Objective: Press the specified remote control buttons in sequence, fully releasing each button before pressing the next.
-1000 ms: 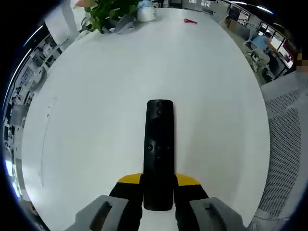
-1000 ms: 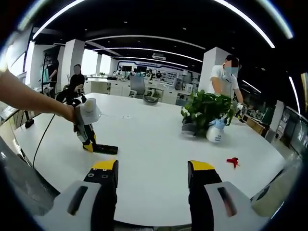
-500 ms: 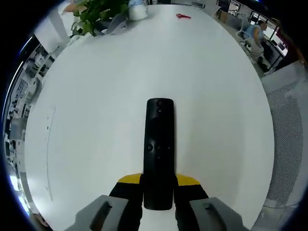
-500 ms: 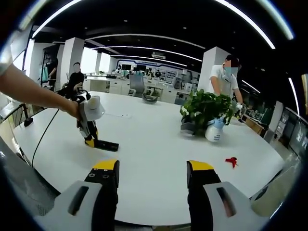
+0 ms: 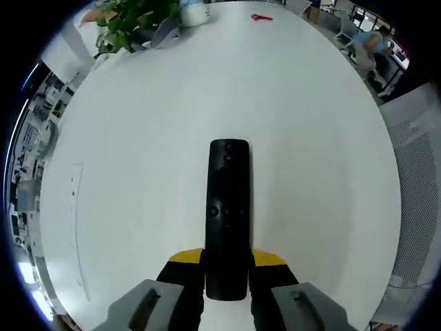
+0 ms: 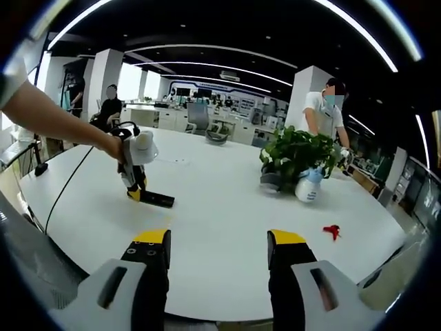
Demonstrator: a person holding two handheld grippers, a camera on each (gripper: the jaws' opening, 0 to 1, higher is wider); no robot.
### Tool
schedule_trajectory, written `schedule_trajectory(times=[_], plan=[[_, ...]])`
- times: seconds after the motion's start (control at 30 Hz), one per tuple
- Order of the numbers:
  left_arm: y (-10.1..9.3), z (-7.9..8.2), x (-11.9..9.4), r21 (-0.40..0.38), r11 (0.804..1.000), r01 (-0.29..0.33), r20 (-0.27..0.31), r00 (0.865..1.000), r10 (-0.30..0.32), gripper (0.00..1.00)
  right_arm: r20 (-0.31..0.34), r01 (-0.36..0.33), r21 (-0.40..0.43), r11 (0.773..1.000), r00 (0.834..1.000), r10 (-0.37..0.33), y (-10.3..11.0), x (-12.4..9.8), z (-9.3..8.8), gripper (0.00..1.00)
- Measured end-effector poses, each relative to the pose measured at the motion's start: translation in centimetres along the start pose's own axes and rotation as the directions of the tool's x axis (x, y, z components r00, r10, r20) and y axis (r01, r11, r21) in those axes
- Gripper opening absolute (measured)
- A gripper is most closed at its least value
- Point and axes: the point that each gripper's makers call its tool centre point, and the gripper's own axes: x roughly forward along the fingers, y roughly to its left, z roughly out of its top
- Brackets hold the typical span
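Observation:
A long black remote control [image 5: 228,207] points away from me over the white table [image 5: 151,131], its near end clamped between the yellow-tipped jaws of my left gripper [image 5: 227,259]. Small buttons show near its far end and at its middle. In the right gripper view the same remote [image 6: 156,199] is a small dark bar at the left, held by the left gripper [image 6: 135,189] in a person's hand [image 6: 114,147]. My right gripper [image 6: 218,241] hovers at the near edge of the table [image 6: 227,207], open, with nothing between its jaws.
A potted green plant [image 6: 298,153] and a white spray bottle [image 6: 306,187] stand at the far right of the table, a small red object [image 6: 332,231] beyond them. A person [image 6: 324,110] stands behind the plant. Another person [image 6: 108,110] sits at far left. A cable [image 6: 65,189] trails off the left side.
The left gripper, holding the remote, has drifted right and further onto the table in the right gripper view. The table background slid in the left gripper view. The right gripper stayed open.

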Motion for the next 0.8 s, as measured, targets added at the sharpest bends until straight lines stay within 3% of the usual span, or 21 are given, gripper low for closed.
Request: schedule_trajectory(times=[0.47,0.8], plan=[[1.9,0.3,0.3,0.023,1.000,0.009,-0.034,0.999,-0.009,0.24,-0.021,0.018,-0.008,1.000,1.000,-0.018,-0.3,0.1,-0.4,0.59],[1.8,0.4,0.4,0.050,0.997,0.051,-0.066,0.997,-0.047,0.24,-0.030,0.036,-0.003,0.999,0.999,-0.036,-0.6,0.1,-0.5,0.57]])
